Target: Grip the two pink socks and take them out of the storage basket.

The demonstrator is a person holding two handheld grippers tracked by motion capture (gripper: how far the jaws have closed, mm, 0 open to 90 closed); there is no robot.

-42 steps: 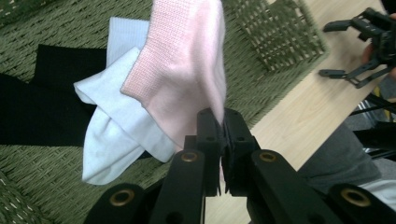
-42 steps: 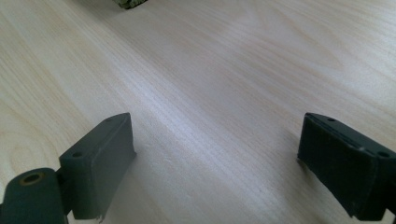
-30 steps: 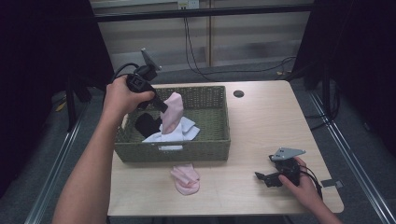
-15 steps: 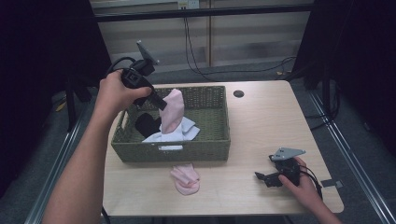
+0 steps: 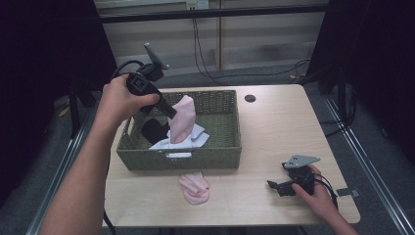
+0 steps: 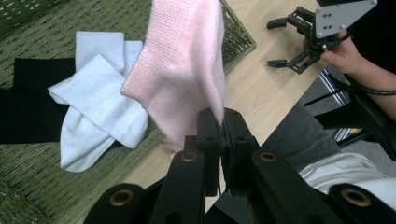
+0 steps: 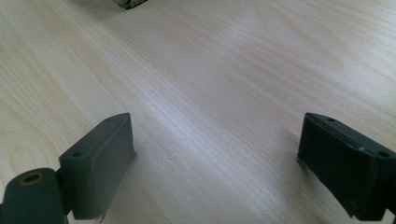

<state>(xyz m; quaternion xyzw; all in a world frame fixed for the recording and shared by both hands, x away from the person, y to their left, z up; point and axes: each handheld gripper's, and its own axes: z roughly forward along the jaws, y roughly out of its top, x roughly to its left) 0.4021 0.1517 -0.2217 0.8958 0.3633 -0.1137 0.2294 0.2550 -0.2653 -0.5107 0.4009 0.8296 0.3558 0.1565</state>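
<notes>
Gripping the pink sock (image 6: 187, 70), left hand-held gripper (image 6: 220, 122) clamps its edge.

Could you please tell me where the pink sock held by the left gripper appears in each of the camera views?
High view: the pink sock hangs left of centre, above the green wicker basket.
Left gripper view: it hangs at top centre, pinched by the left gripper.
Right gripper view: it is not in this picture.
Shared landmark: the white socks in the basket, seen at the left of the left gripper view.
</notes>
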